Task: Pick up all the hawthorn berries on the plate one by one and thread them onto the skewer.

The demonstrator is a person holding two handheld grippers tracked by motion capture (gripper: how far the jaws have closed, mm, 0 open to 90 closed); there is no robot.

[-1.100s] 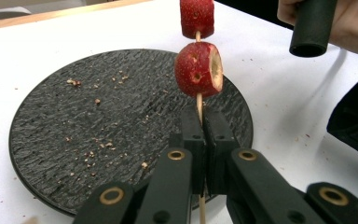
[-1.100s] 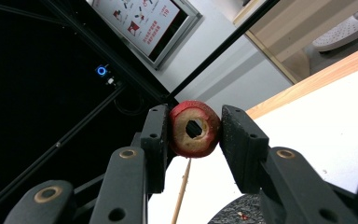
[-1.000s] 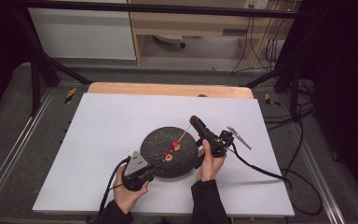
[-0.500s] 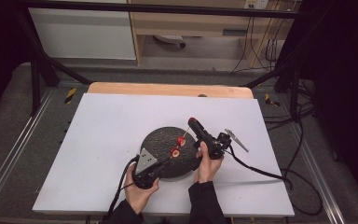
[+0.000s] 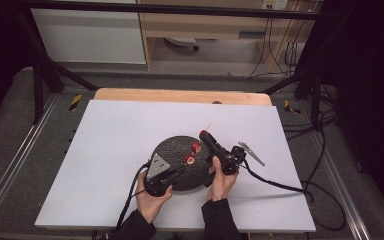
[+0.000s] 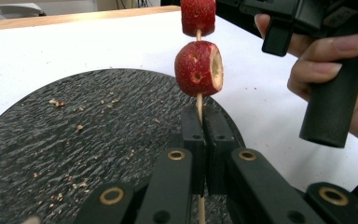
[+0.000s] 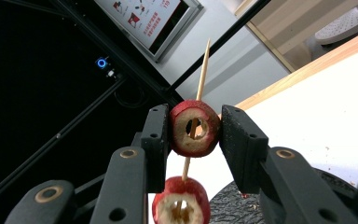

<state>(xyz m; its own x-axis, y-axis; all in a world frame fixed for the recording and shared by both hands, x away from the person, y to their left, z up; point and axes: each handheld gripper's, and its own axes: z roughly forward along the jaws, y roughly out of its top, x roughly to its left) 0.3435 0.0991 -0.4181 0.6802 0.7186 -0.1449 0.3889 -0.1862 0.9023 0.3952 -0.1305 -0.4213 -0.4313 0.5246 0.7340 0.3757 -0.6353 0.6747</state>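
Note:
A thin wooden skewer [image 6: 199, 100] stands over a round black slate plate [image 5: 172, 150]. My left gripper [image 6: 204, 112] is shut on the skewer's lower shaft. Just above its jaws sits a red cored fruit piece [image 6: 198, 67], with another [image 6: 198, 16] higher up. My right gripper [image 7: 195, 127] is shut on a red fruit ring [image 7: 200, 140] that the skewer runs through; the pointed tip [image 7: 205, 56] sticks out beyond it and a second ring [image 7: 182, 203] hangs below. In the high view the left gripper [image 5: 180, 170] and right gripper [image 5: 203, 134] meet over the plate's right half.
The plate [image 6: 74, 140] carries scattered crumbs and rests on a white table top [image 5: 115, 140]. A wooden strip [image 5: 180, 95] runs along the far edge. Black cables [image 5: 280, 185] trail off to the right. A hand [image 6: 335, 60] grips the right gripper's handle close by.
My left gripper has moved right and away from the person, onto the plate. The skewered fruit shifted the same way. The right gripper has barely moved.

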